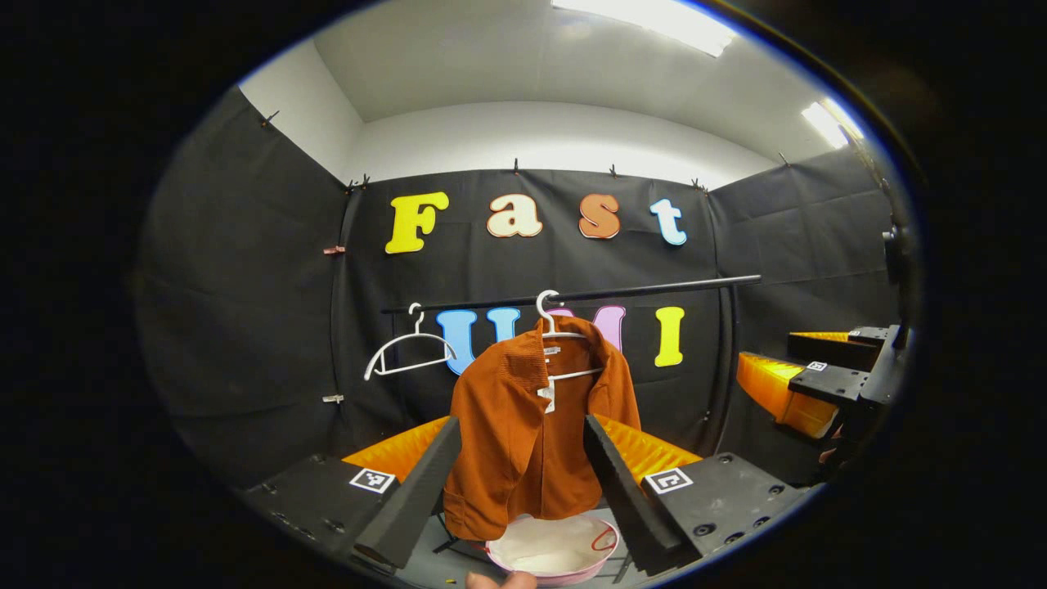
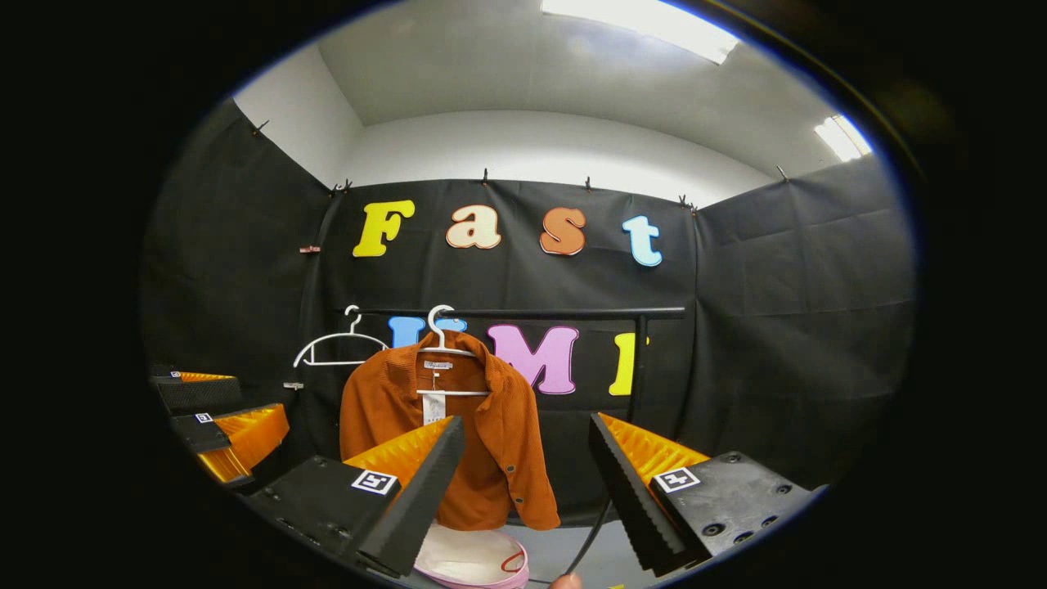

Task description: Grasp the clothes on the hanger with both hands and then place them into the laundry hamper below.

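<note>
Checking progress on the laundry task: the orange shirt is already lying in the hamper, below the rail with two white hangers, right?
Not quite. The orange shirt hangs on a white hanger from the rail, above the hamper, as the left gripper view shows. The second white hanger is bare.

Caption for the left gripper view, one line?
Open left gripper faces an orange shirt on a white hanger, hamper below.
</note>
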Available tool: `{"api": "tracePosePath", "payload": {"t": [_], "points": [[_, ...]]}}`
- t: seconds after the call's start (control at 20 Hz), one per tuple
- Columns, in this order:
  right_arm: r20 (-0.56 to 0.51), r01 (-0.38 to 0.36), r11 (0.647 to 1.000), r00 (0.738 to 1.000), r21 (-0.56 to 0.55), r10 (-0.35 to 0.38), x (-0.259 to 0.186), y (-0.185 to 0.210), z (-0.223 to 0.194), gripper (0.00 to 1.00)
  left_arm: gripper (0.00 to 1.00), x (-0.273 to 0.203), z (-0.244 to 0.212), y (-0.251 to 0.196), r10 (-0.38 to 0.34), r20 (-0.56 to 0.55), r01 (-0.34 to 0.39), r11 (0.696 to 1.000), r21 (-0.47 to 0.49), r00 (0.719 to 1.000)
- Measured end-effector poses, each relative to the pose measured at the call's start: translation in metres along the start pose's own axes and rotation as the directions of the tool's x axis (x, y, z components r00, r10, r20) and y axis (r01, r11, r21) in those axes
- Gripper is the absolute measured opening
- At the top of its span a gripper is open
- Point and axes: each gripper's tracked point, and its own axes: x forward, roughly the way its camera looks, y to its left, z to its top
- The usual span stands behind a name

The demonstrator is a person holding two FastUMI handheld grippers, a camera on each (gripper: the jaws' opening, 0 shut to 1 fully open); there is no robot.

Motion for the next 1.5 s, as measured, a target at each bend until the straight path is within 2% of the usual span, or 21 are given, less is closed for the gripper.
{"api": "tracePosePath", "payload": {"t": [0.5,0.75,0.85,1.0,1.15,1.3,1.4,1.5], "points": [[-0.051,-0.087,0.995,0.995,0.044,0.089,0.169,0.007,-0.072,0.98,0.95,0.177,-0.049,-0.022,0.046,-0.005,-0.046,0.998,0.034,0.999],[-0.082,-0.124,0.99,0.988,0.067,0.129,0.224,0.002,-0.097,0.98,0.97,0.248,-0.083,-0.018,0.096,-0.059,-0.094,0.995,0.046,0.994],[-0.093,-0.141,0.987,0.984,0.081,0.149,0.238,0.006,-0.105,0.98,0.97,0.269,-0.095,-0.008,0.138,-0.082,-0.134,0.99,0.05,0.987],[-0.107,-0.185,0.978,0.975,0.099,0.196,0.255,0.023,-0.116,0.99,0.97,0.29,-0.097,-0.007,0.155,-0.078,-0.151,0.987,0.055,0.985],[-0.102,-0.23,0.968,0.965,0.105,0.241,0.269,0.042,-0.12,0.99,0.98,0.297,-0.091,0.0,0.179,-0.05,-0.176,0.982,0.068,0.983],[-0.105,-0.245,0.962,0.96,0.124,0.258,0.287,0.055,-0.126,0.99,0.98,0.301,-0.088,0.008,0.194,-0.044,-0.191,0.98,0.052,0.98],[-0.109,-0.239,0.961,0.961,0.139,0.255,0.299,0.061,-0.132,0.99,0.96,0.3,-0.087,0.015,0.201,-0.048,-0.199,0.979,0.041,0.978],[-0.113,-0.228,0.964,0.963,0.134,0.243,0.312,0.067,-0.141,0.99,0.73,0.304,-0.089,0.016,0.178,-0.072,-0.177,0.984,0.023,0.981]]}}
